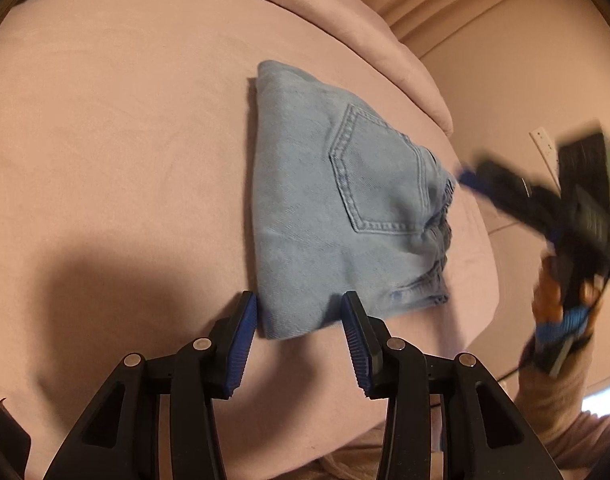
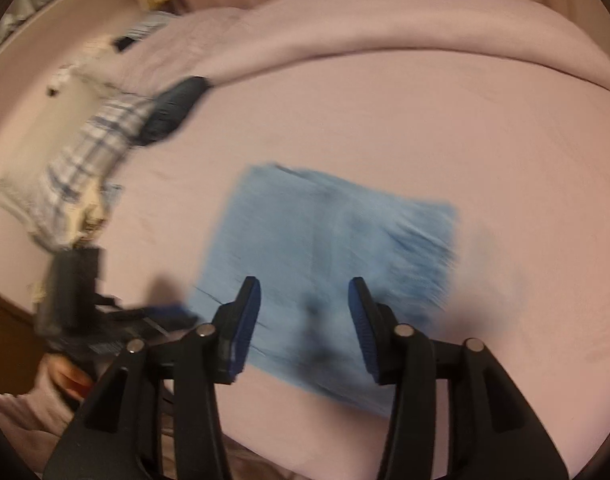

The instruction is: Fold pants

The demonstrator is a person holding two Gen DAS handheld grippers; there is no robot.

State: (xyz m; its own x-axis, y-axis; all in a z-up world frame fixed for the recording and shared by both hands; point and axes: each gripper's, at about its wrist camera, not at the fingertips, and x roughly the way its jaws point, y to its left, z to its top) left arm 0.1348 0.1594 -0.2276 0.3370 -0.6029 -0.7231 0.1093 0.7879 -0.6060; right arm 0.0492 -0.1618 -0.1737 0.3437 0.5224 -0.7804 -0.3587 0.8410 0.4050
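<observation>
Now the folded pants (image 1: 337,208) lie flat on the pink bed (image 1: 117,128), back pocket up. Both the left gripper (image 1: 301,340) and the right gripper (image 2: 305,328) hover at the near edge of the pants, jaws apart, holding nothing.

Both views are dim and warm, with a pinkish cast over the bedding (image 1: 125,140). The left wrist view is mostly sharp; the pocket stitching on the folded jeans (image 1: 345,208) reads clearly, though a dark soft shadow pools at 8 o'clock and the right gripper (image 1: 465,174) at 3 o'clock is smeared by motion. The right wrist view is blurred throughout, the denim streaked. Fisheye bending curves the edges, and black vignetting fills the corners of both views. No glare shows.
</observation>
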